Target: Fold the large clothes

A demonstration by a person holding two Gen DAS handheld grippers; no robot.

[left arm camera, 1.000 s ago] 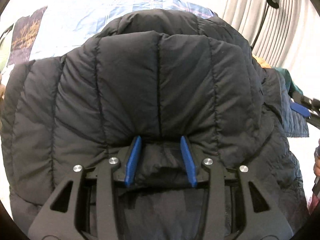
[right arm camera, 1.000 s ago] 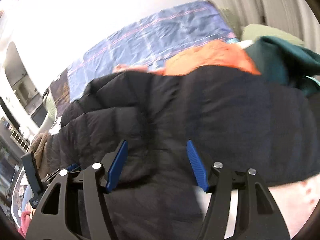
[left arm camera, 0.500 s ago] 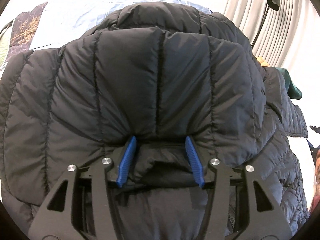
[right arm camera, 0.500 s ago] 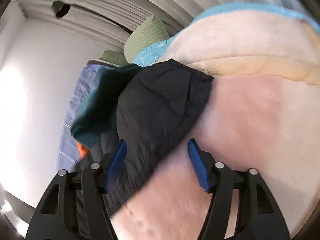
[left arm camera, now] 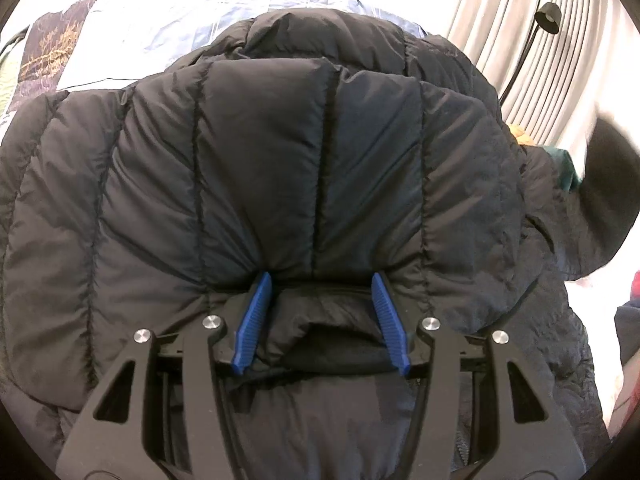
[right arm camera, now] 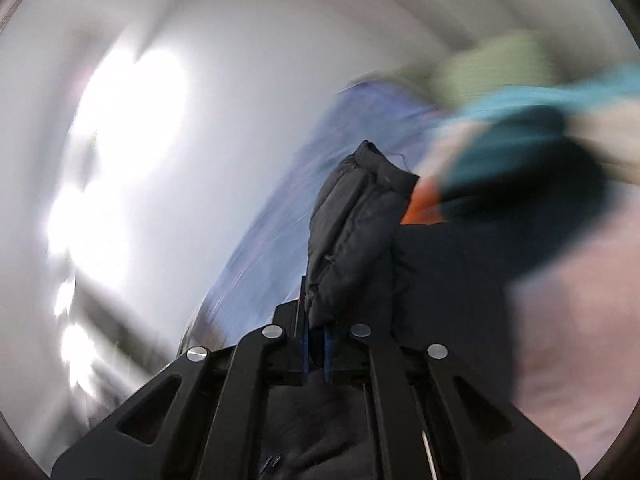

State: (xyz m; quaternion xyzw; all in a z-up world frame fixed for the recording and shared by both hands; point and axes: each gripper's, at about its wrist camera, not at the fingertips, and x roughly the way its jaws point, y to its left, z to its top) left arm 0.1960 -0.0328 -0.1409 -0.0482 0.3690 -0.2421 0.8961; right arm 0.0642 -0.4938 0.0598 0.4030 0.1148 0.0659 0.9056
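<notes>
Both tongs grip black quilted puffer jacket point(left arm camera: 304, 168).
Left tongs point(left arm camera: 320, 320) clamp a bunched fold; right tongs point(right arm camera: 316, 354) pinched together on a jacket edge.

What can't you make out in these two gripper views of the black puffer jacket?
- Left wrist view: the black puffer jacket hides the surface under it; its lower part is cut off by the frame.
- Right wrist view: motion blur smears the green and teal cloth.
- Right gripper: pinched jacket fold covers the pads.
</notes>
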